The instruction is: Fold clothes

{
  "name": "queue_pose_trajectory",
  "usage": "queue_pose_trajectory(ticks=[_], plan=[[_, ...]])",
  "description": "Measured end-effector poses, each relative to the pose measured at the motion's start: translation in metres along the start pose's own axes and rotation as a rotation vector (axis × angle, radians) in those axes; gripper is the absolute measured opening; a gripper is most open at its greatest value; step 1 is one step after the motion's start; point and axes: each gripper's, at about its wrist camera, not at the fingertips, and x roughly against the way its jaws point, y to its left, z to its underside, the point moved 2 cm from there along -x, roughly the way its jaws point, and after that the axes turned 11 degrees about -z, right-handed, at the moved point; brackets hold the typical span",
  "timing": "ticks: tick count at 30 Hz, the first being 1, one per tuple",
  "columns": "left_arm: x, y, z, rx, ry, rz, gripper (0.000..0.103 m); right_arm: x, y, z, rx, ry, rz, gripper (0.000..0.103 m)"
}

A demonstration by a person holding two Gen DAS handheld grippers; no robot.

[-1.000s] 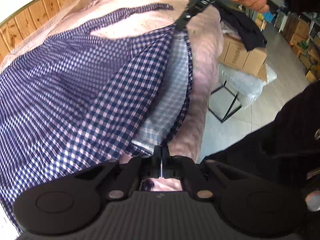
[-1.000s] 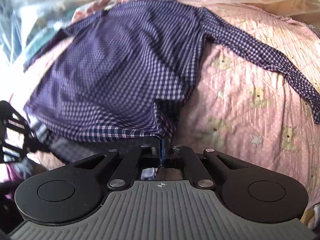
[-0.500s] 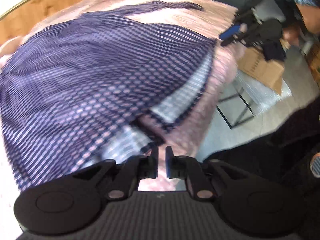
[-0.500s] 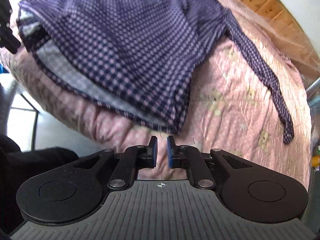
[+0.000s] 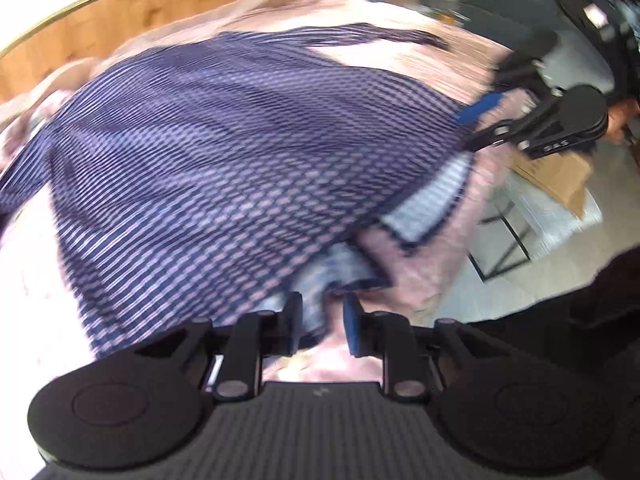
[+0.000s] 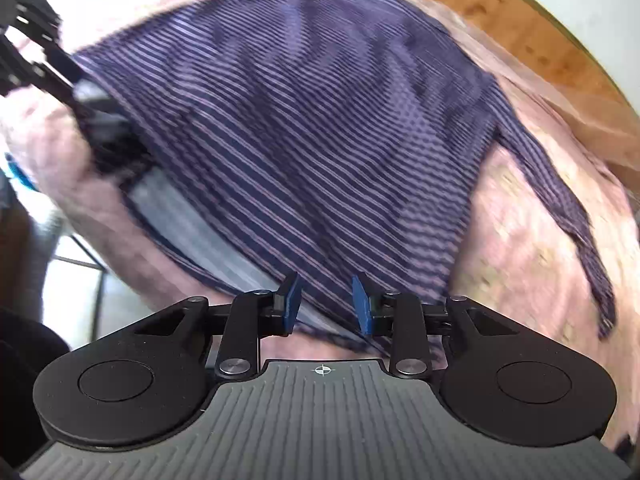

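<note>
Two grippers just let go, checked shirt spread on the bed

Both sets of blue pads stand apart and have just been opening: the left gripper point(image 5: 319, 322) and the right gripper point(image 6: 325, 304) each hover over the near hem, with cloth showing through the gap behind the pads but neither pad pressing on it. The shirt point(image 5: 224, 168) lies spread on the pink quilt point(image 6: 532, 248), its hem at the bed's near edge with the pale inside showing, one sleeve point(image 6: 560, 200) trailing off to the side. It looks light, thin and limp, so it should sag and slide; I would pinch seams, hem corners or the cuff, both layers together. No containers hold anything here; a cardboard box point(image 5: 560, 176) sits on the floor, contents unseen.
</note>
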Motion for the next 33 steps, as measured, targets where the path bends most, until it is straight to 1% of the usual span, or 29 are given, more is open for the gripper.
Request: queue_pose_trajectory(ticks=[1, 2, 4, 6, 8, 10, 11, 12, 14, 15, 16, 17, 18, 19, 21, 23, 24, 27, 28, 30, 32, 33], plan=[[-0.003, -0.013, -0.002, -0.056, -0.005, -0.004, 0.027, -0.004, 0.021, -0.011, 0.056, -0.022, -0.059, 0.038], [-0.008, -0.024, -0.002, -0.107, -0.01, -0.019, 0.028, -0.01, 0.037, -0.017, 0.097, -0.031, -0.097, 0.042], [-0.018, -0.037, -0.004, -0.188, -0.016, -0.057, 0.028, -0.025, 0.064, -0.027, 0.166, -0.034, -0.152, 0.043], [-0.022, -0.044, -0.004, -0.233, -0.023, -0.058, 0.028, -0.039, 0.082, -0.031, 0.205, -0.008, -0.183, 0.043], [-0.024, -0.049, -0.004, -0.276, -0.032, -0.062, 0.031, -0.047, 0.088, -0.029, 0.227, 0.015, -0.199, 0.043], [-0.025, -0.053, -0.003, -0.32, -0.043, -0.07, 0.032, -0.053, 0.089, -0.026, 0.232, 0.025, -0.215, 0.042], [-0.026, -0.055, -0.003, -0.343, -0.049, -0.075, 0.033, -0.053, 0.087, -0.028, 0.207, 0.022, -0.226, 0.036], [-0.028, -0.057, -0.003, -0.365, -0.056, -0.085, 0.033, -0.051, 0.084, -0.03, 0.176, 0.021, -0.238, 0.028], [-0.033, -0.058, -0.003, -0.381, -0.056, -0.09, 0.033, -0.047, 0.081, -0.034, 0.135, 0.009, -0.245, 0.025], [-0.035, -0.058, -0.003, -0.378, -0.05, -0.085, 0.032, -0.046, 0.079, -0.034, 0.131, 0.008, -0.235, 0.022], [-0.037, -0.056, -0.005, -0.358, -0.043, -0.075, 0.021, -0.048, 0.077, -0.035, 0.131, 0.011, -0.228, 0.019], [-0.037, -0.053, -0.007, -0.326, -0.037, -0.062, 0.013, -0.05, 0.076, -0.036, 0.132, 0.016, -0.223, 0.009], [-0.037, -0.049, -0.009, -0.295, -0.032, -0.049, 0.008, -0.051, 0.074, -0.036, 0.134, 0.019, -0.22, 0.004], [-0.037, -0.046, -0.01, -0.263, -0.027, -0.037, 0.007, -0.051, 0.072, -0.036, 0.135, 0.021, -0.217, 0.003], [-0.034, -0.035, -0.016, -0.15, -0.031, 0.021, 0.006, -0.049, 0.068, -0.036, 0.134, 0.021, -0.212, 0.0], [-0.029, -0.024, -0.021, -0.025, -0.037, 0.087, 0.006, -0.041, 0.061, -0.039, 0.108, -0.006, -0.219, 0.0], [-0.031, -0.023, -0.02, 0.005, -0.027, 0.1, 0.006, -0.037, 0.058, -0.041, 0.094, -0.021, -0.224, 0.0], [-0.045, -0.031, -0.012, -0.011, 0.025, 0.087, 0.007, -0.031, 0.055, -0.046, 0.025, -0.041, -0.282, 0.0], [-0.047, -0.035, -0.01, -0.019, 0.031, 0.087, 0.011, -0.035, 0.056, -0.045, 0.022, -0.028, -0.289, 0.0], [-0.045, -0.04, -0.008, -0.025, 0.019, 0.082, 0.021, -0.047, 0.058, -0.04, 0.037, 0.012, -0.284, 0.0], [-0.043, -0.043, -0.006, -0.022, 0.015, 0.068, 0.021, -0.057, 0.055, -0.037, 0.052, 0.034, -0.266, 0.0], [-0.042, -0.043, -0.005, -0.012, 0.014, 0.066, 0.021, -0.053, 0.051, -0.039, 0.044, 0.022, -0.261, 0.0]])
